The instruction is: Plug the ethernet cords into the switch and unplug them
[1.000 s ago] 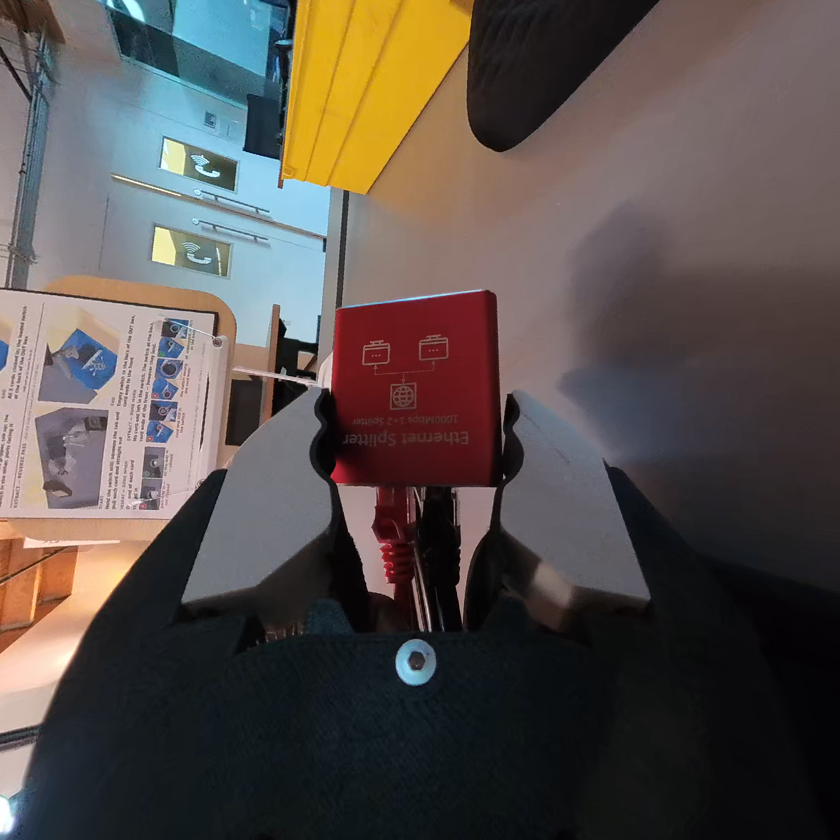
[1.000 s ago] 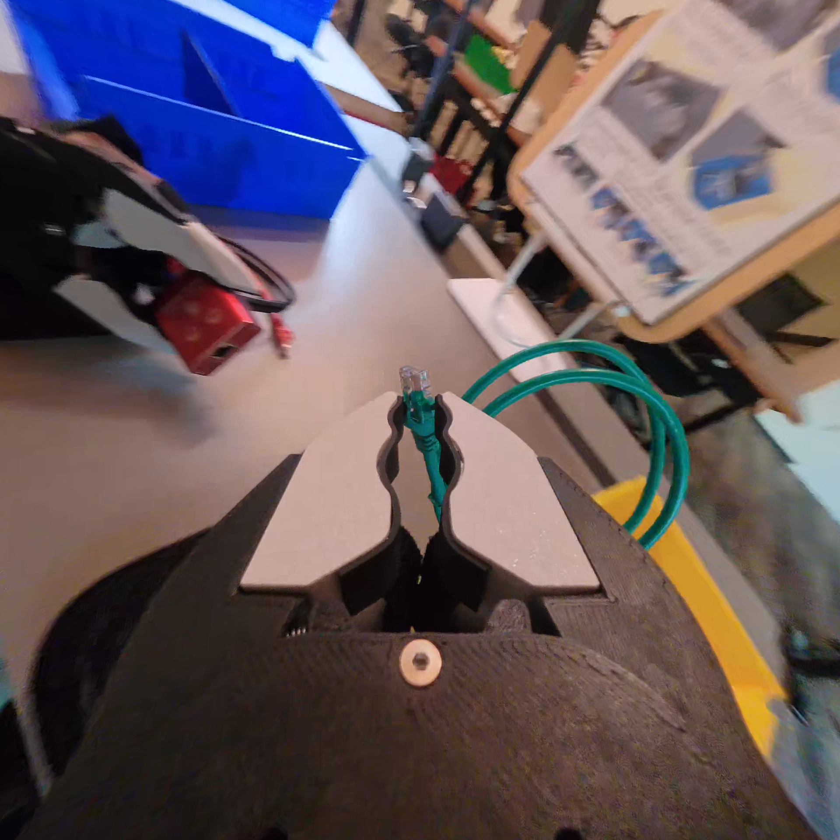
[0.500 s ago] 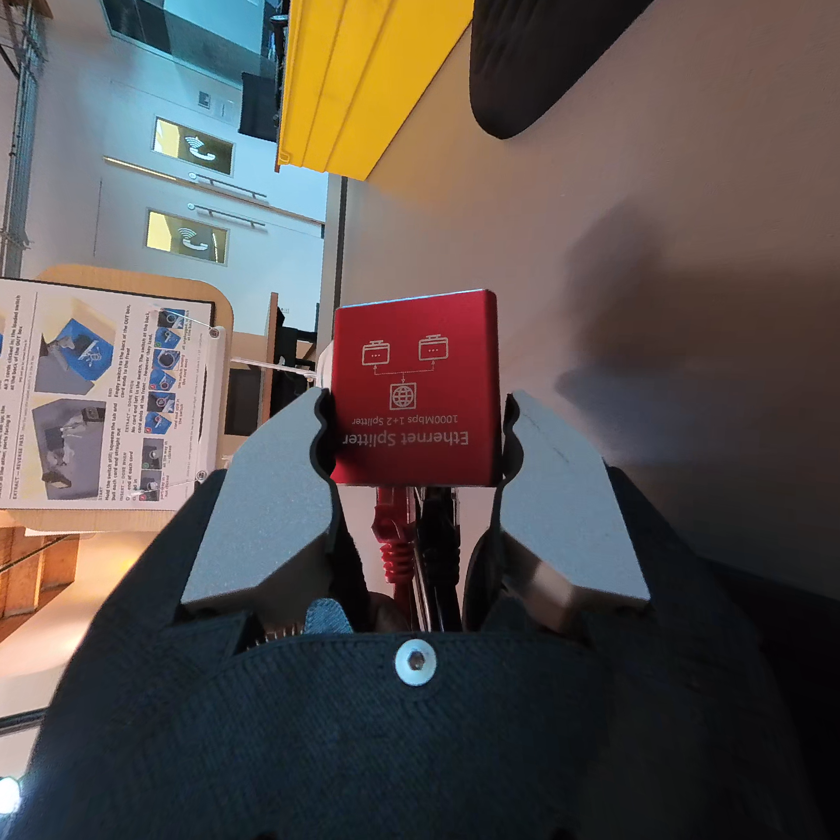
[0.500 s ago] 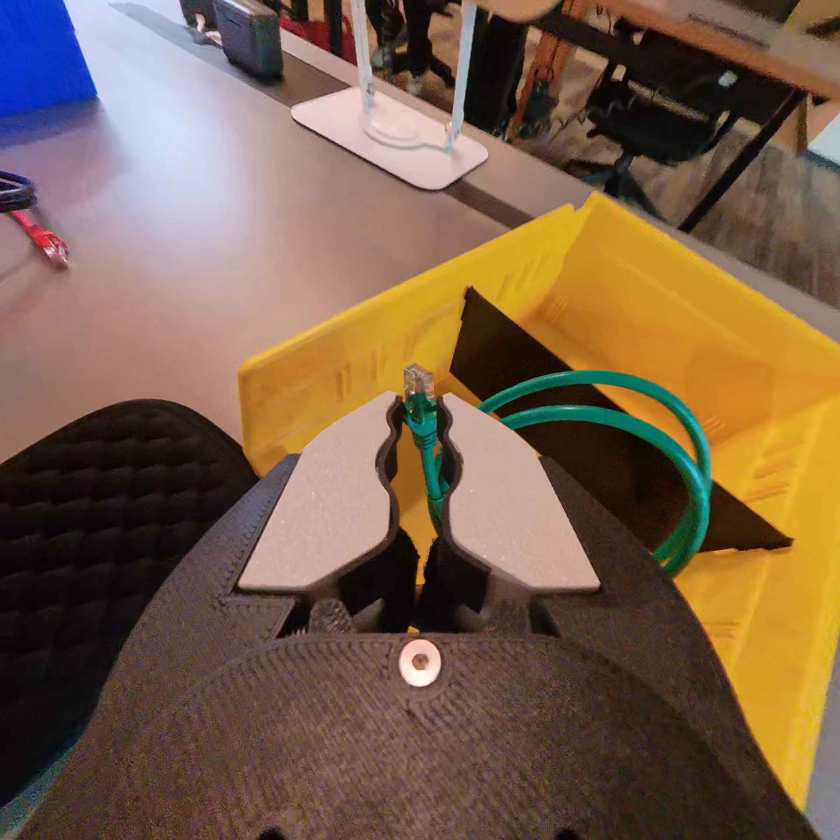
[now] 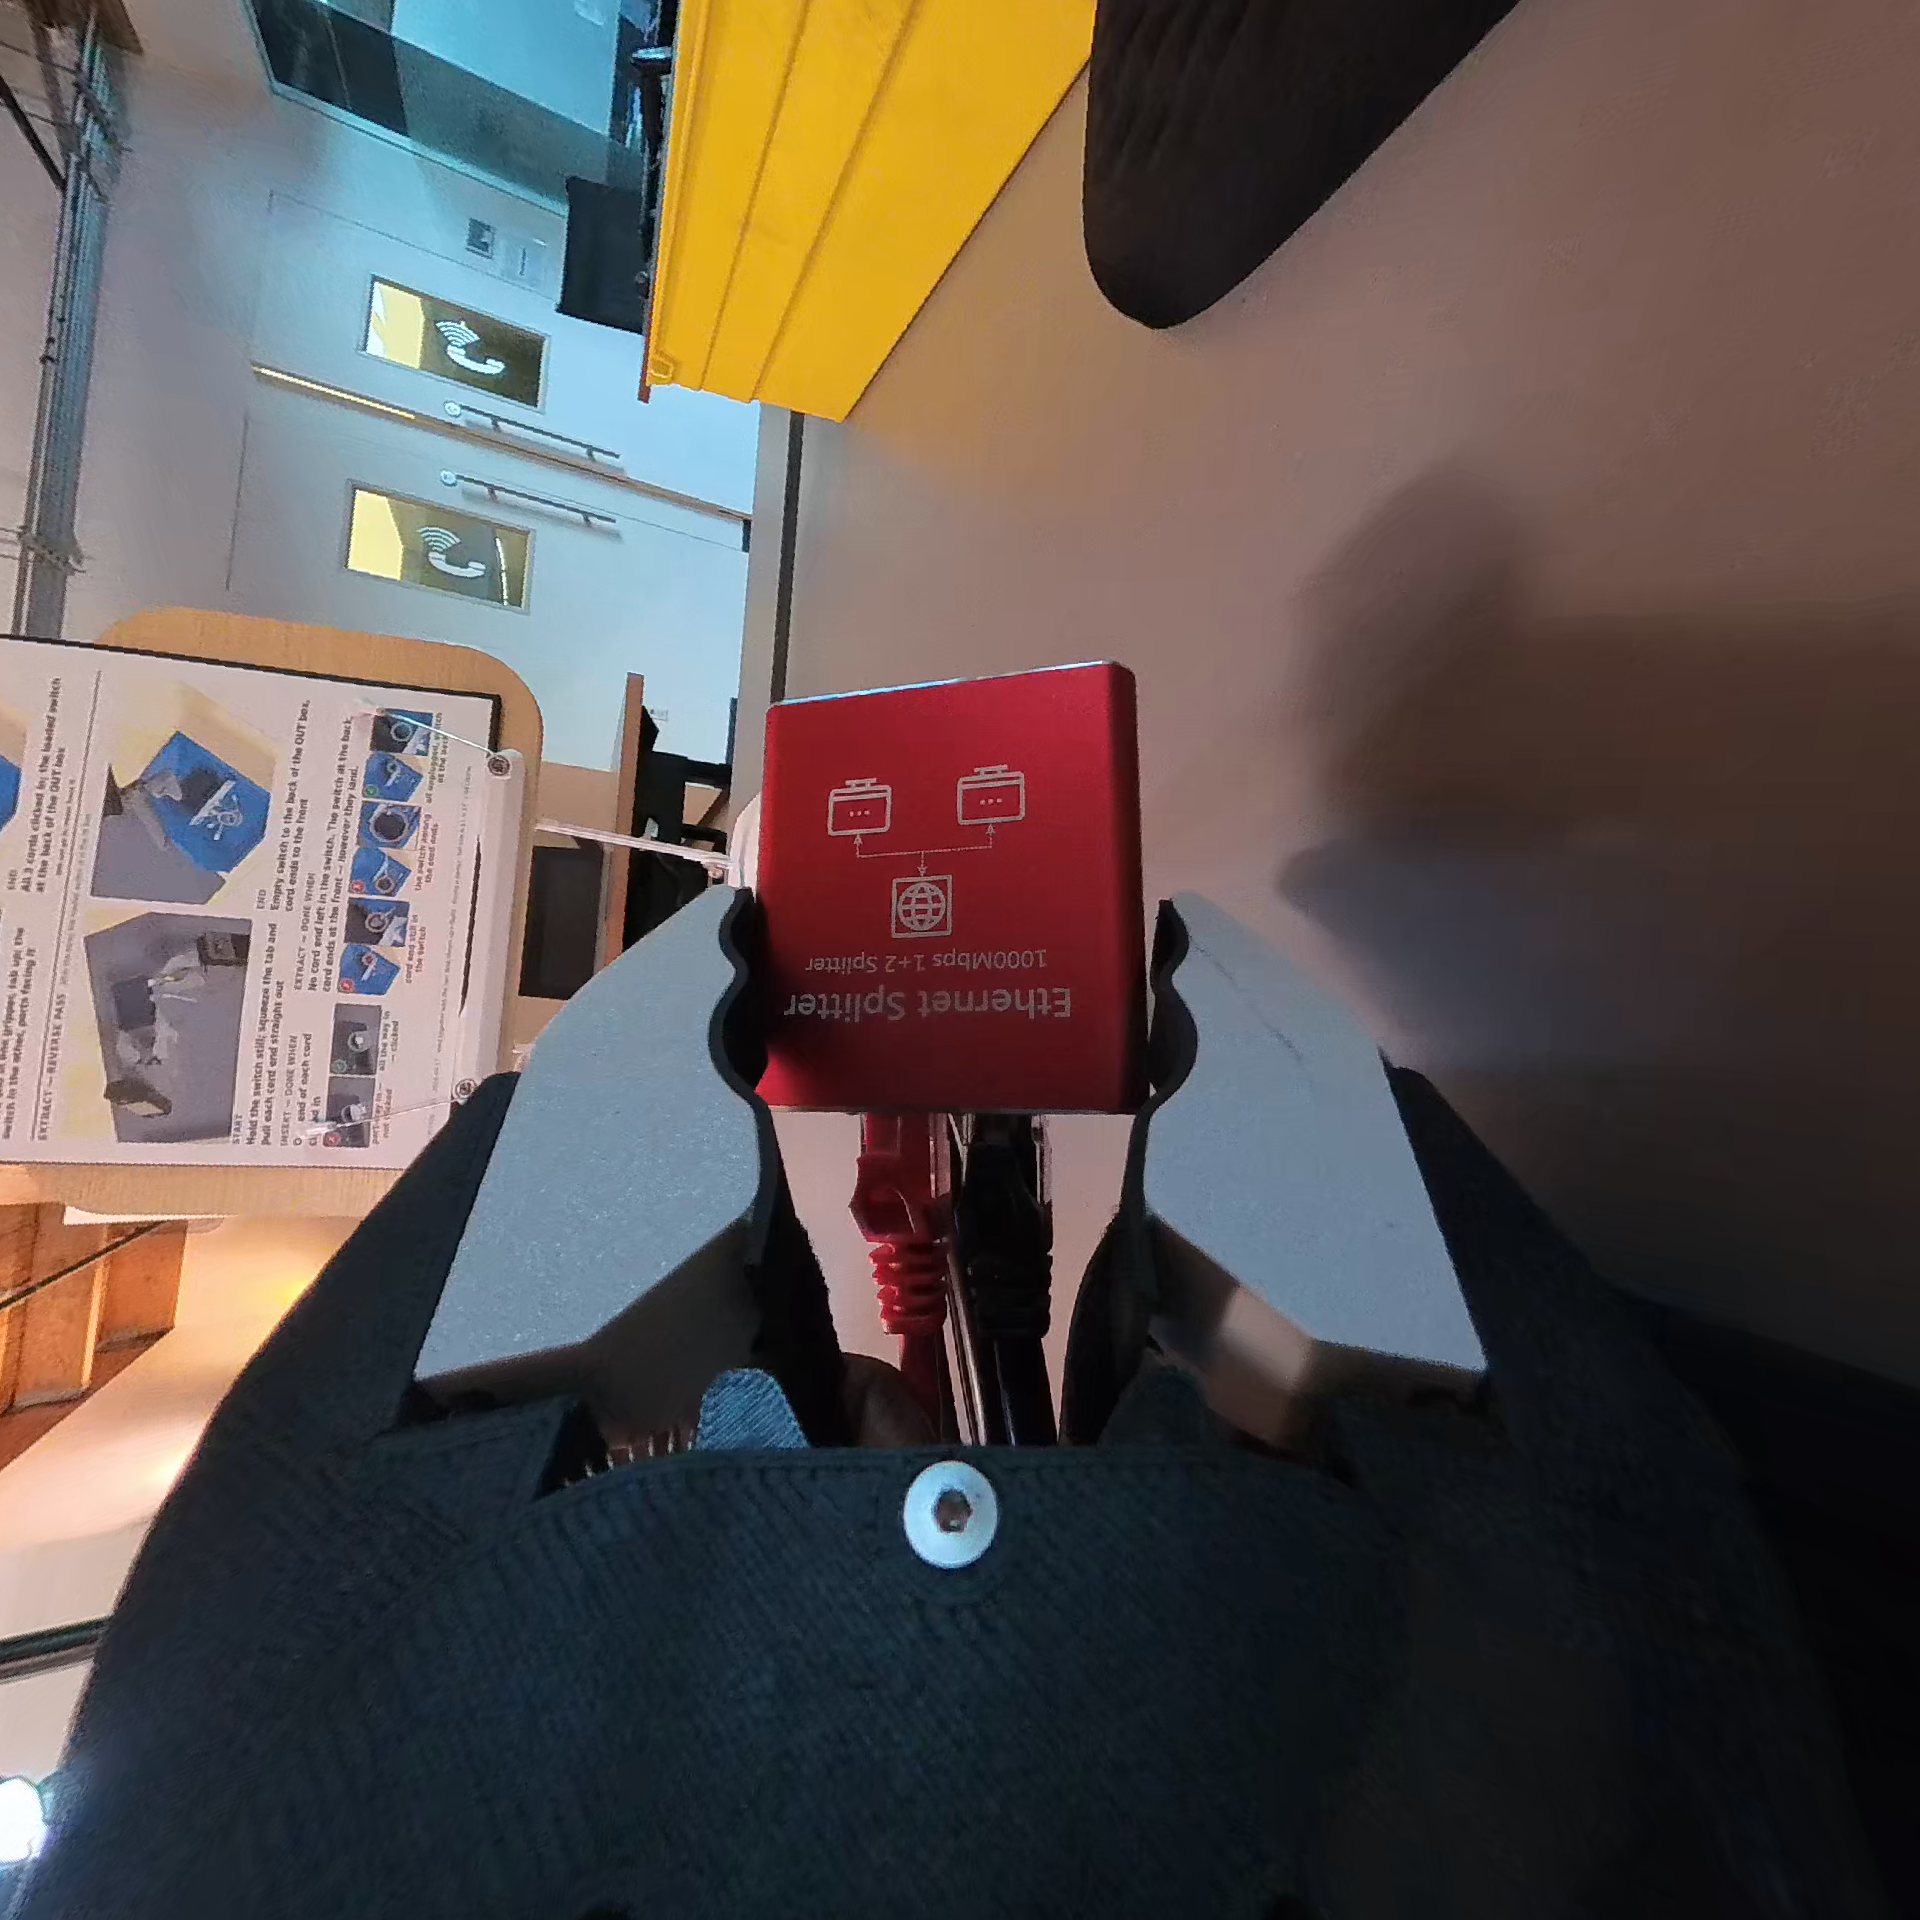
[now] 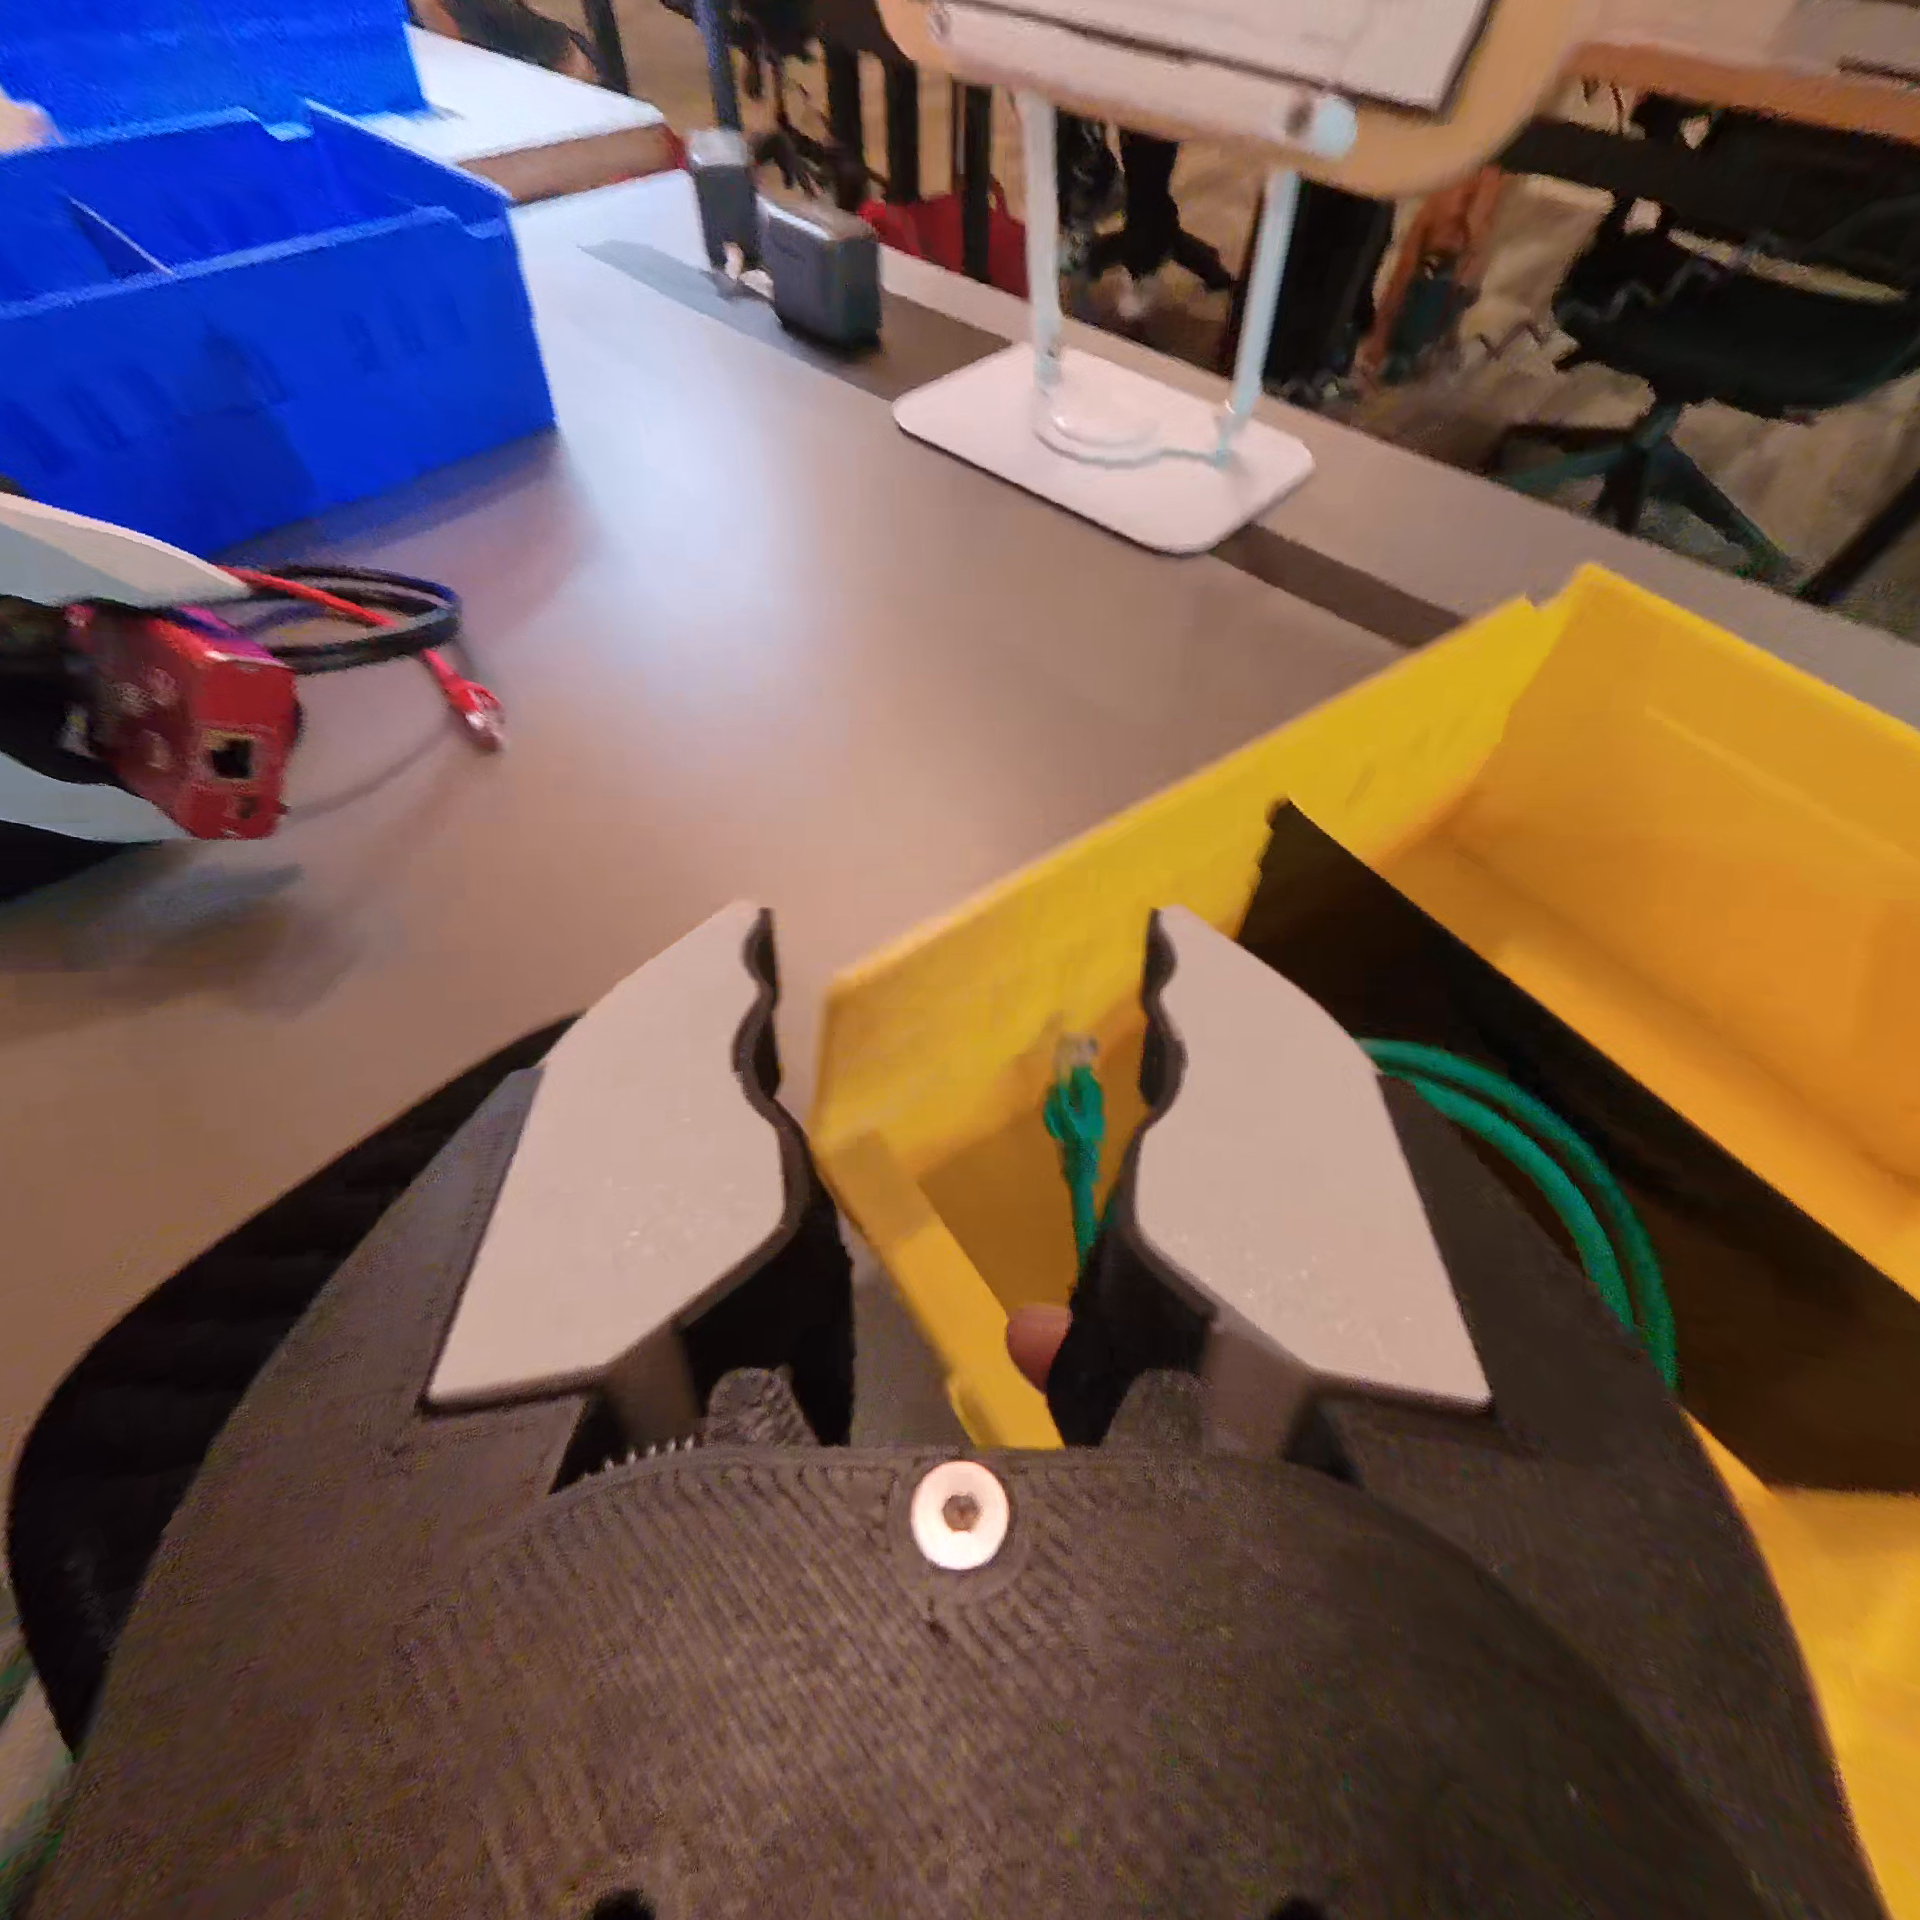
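Below the wide-open right gripper [image 6: 956, 997], the green ethernet cord [image 6: 1081, 1132] lies coiled in the yellow bin [image 6: 1039, 935], near the right finger. Meanwhile the left gripper [image 5: 940, 997] clamps the red switch [image 5: 945, 883], with red and black cords plugged in.

Three ethernet cords are counted: one red [image 6: 457, 681], one black [image 6: 410, 623], one green [image 6: 1538, 1164]. One red switch [image 5: 948, 883] and two bins, yellow [image 6: 1621, 831] and blue [image 6: 260, 343], are seen.

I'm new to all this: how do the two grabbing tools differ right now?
The left tool is shut on the red switch; the right tool is open and holds nothing. The left hangs over the bare table; the right hangs at the yellow bin, where the green cord lies. Both have grey fingers.
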Demonstrator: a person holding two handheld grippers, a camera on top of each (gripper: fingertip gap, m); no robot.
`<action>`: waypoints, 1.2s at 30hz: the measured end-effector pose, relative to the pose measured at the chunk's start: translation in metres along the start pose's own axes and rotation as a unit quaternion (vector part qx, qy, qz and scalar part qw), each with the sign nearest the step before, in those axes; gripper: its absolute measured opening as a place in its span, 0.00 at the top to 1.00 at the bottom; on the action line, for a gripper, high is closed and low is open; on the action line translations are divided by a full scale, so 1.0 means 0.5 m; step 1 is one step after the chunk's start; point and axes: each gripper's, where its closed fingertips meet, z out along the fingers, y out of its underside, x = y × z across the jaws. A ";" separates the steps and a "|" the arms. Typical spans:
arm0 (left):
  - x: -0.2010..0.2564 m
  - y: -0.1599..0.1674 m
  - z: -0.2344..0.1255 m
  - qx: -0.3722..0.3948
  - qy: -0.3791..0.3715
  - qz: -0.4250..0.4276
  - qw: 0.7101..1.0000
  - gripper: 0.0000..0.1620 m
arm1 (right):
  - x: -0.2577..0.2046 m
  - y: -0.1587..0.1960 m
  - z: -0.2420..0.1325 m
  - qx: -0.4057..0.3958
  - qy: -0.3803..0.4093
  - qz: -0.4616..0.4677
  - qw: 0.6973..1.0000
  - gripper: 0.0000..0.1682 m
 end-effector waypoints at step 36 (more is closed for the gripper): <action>-0.180 -0.111 -0.047 0.363 0.059 -0.773 0.516 0.62 | -0.383 -0.217 0.139 0.343 -0.358 0.278 0.823 0.84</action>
